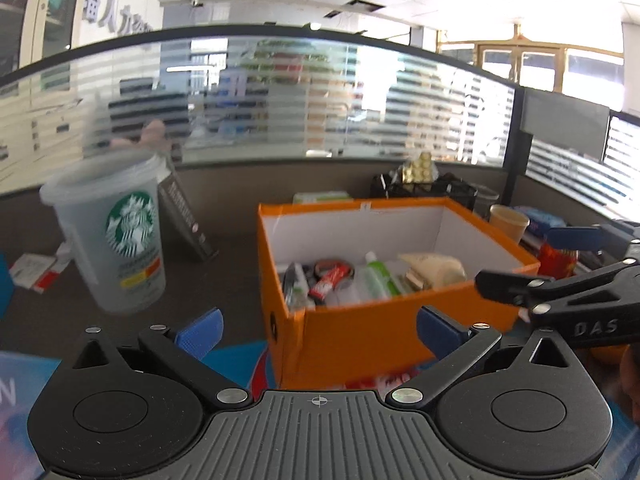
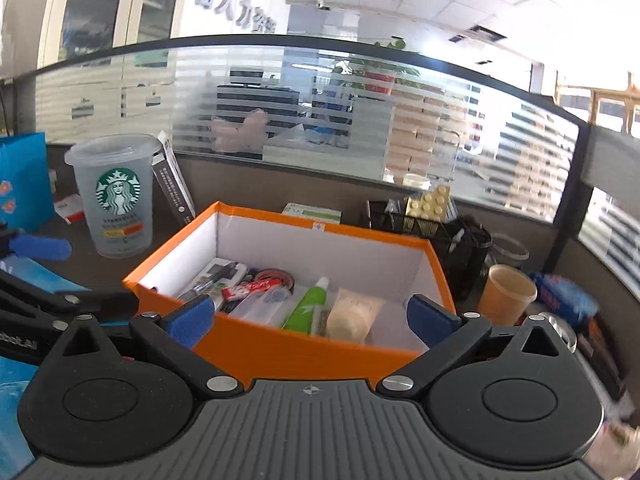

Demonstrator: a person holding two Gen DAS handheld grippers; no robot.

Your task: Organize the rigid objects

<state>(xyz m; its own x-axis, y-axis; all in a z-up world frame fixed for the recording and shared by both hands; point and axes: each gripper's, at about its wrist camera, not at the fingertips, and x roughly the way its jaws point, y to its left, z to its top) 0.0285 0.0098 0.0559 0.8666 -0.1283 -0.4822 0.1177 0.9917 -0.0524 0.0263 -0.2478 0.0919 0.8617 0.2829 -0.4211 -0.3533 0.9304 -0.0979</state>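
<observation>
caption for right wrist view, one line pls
Open right hand-held gripper faces an orange box of small items, with a Starbucks cup behind.

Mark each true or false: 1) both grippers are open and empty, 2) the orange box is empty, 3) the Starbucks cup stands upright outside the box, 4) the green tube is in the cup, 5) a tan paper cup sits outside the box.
1) True: left gripper and right gripper are both open, nothing between the fingers.
2) False: the orange box holds several items.
3) True: the Starbucks cup stands on the desk, left of the box.
4) False: the green tube lies in the box.
5) True: the tan paper cup sits right of the box.
</observation>
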